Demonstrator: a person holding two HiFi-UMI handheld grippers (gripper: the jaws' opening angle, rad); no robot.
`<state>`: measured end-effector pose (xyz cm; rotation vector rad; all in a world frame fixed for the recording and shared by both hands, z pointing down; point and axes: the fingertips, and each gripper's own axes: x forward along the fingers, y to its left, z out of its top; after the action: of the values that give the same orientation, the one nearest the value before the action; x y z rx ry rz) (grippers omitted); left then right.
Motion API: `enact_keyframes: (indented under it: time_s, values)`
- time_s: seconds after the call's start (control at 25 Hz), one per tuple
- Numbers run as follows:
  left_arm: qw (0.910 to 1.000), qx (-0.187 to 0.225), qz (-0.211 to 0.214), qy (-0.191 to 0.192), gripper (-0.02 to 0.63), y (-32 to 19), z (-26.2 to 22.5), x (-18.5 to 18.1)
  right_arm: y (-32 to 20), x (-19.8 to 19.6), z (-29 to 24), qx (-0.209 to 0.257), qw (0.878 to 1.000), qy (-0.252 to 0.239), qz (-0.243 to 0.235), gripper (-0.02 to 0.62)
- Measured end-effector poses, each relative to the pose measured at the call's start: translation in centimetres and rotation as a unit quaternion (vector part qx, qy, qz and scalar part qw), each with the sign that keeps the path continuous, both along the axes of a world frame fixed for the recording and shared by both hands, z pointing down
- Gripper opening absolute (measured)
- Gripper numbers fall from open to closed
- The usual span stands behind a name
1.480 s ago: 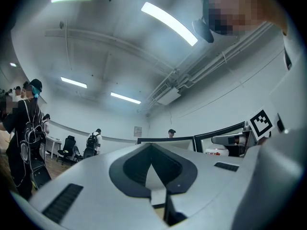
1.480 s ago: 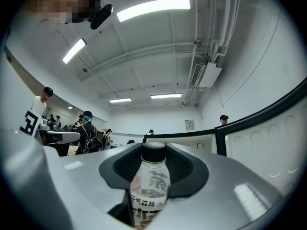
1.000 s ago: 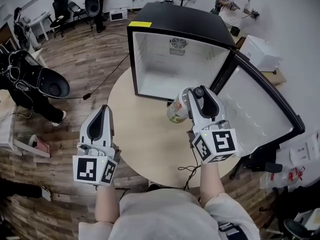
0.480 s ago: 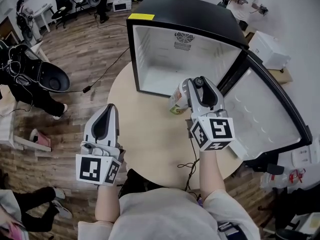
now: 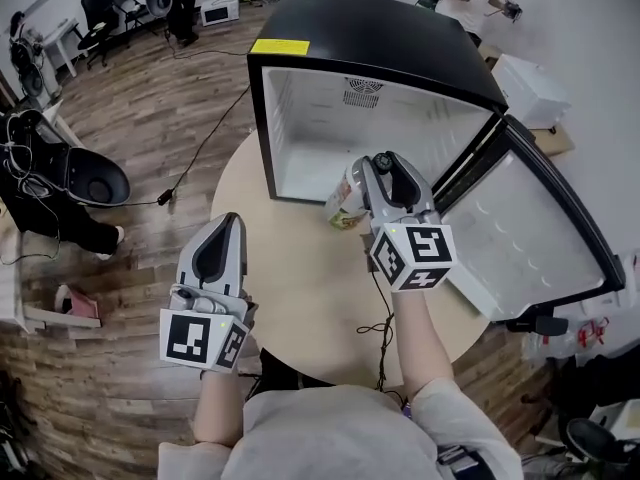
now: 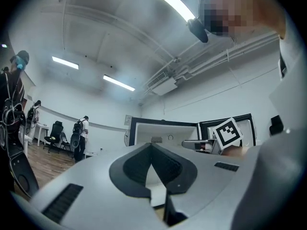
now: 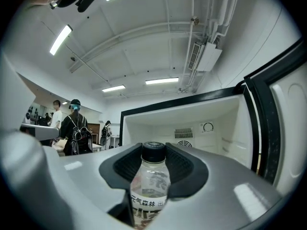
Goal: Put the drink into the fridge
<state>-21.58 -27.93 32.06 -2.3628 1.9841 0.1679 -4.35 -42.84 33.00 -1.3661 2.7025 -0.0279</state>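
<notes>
A clear drink bottle point(image 5: 346, 202) with a black cap point(image 7: 153, 151) is held in my right gripper point(image 5: 372, 173), which is shut on it just in front of the open black mini fridge point(image 5: 370, 98). The fridge's white inside point(image 7: 192, 123) is empty and its door point(image 5: 530, 223) swings out to the right. In the right gripper view the bottle point(image 7: 149, 186) points straight at the fridge opening. My left gripper point(image 5: 218, 243) hovers over the round table's point(image 5: 290, 268) left edge, shut, with nothing in it point(image 6: 152, 169).
A black cable point(image 5: 380, 328) lies on the table near my right arm. Office chairs point(image 5: 60, 163), cables on the wooden floor and white boxes point(image 5: 530, 83) surround the table. People stand at the far side of the room point(image 7: 72, 128).
My right gripper has carried the bottle forward and a little left, closer to the fridge opening. The left gripper has shifted slightly right and stays shut.
</notes>
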Motion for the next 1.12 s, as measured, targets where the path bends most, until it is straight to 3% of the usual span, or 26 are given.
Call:
enact_keyframes:
  time_s: [0.64, 1.12]
  values:
    - [0.9928, -0.031, 0.115, 0.002, 0.008, -7.5, 2.4, -2.2, -8.0, -3.6, 4.1, -0.049, 0.995, 0.034, 0.077, 0.161]
    - [0.9884, -0.057, 0.141, 0.011, 0.008, -10.6, 4.8, -4.4, -13.2, -5.4, 8.3, -0.081, 0.989, 0.047, 0.113, 0.161]
